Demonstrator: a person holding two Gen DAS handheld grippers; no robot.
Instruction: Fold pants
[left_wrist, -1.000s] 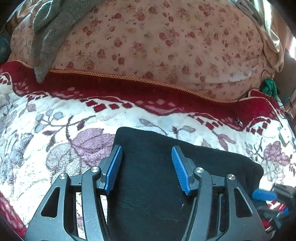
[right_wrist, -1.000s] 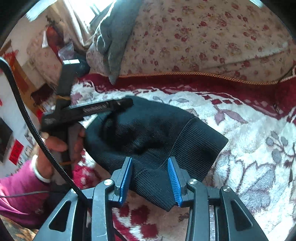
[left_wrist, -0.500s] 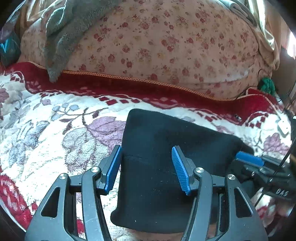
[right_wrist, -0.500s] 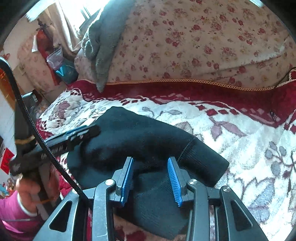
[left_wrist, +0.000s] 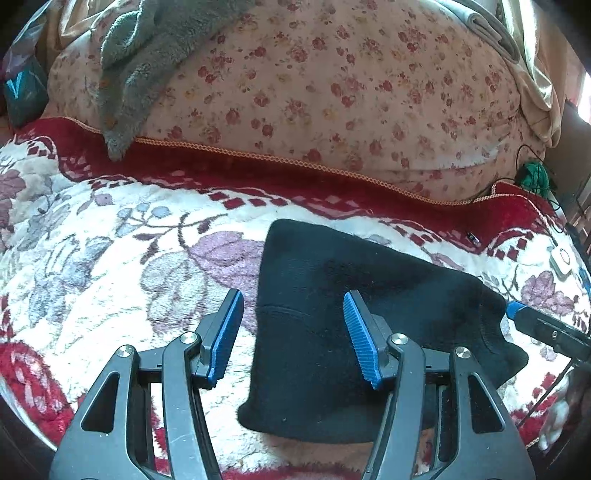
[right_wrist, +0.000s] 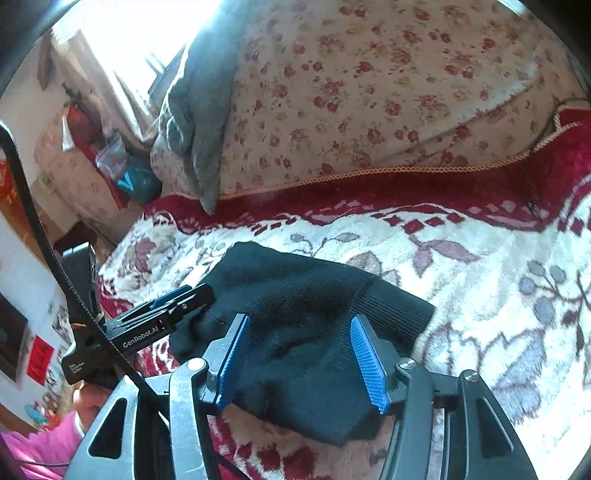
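Note:
Folded black pants (left_wrist: 332, 332) lie on a floral bedspread (left_wrist: 110, 258). In the left wrist view my left gripper (left_wrist: 292, 299) hovers open over the pants' left edge, one finger above the bedspread and the other above the cloth, holding nothing. At the right edge, the tip of the other gripper's finger (left_wrist: 517, 308) shows by the pants' right end. In the right wrist view my right gripper (right_wrist: 300, 321) has its jaws opening above the pants (right_wrist: 314, 295), whose ribbed end is by the right pad; the pads do not press the cloth. The left gripper's fingers (right_wrist: 177, 301) are at the pants' left side.
A big flowered quilt (left_wrist: 332, 92) with a grey towel (left_wrist: 140, 66) draped on it rises behind the bedspread's red border (left_wrist: 258, 173). A small white device (left_wrist: 561, 258) and green cord (left_wrist: 533, 175) lie far right. A person's pink sleeve (right_wrist: 37, 443) is low left.
The right gripper's jaws have widened and let go of the pants' ribbed end, which now lies on the bed. The left gripper has shifted left, toward the pants' left edge.

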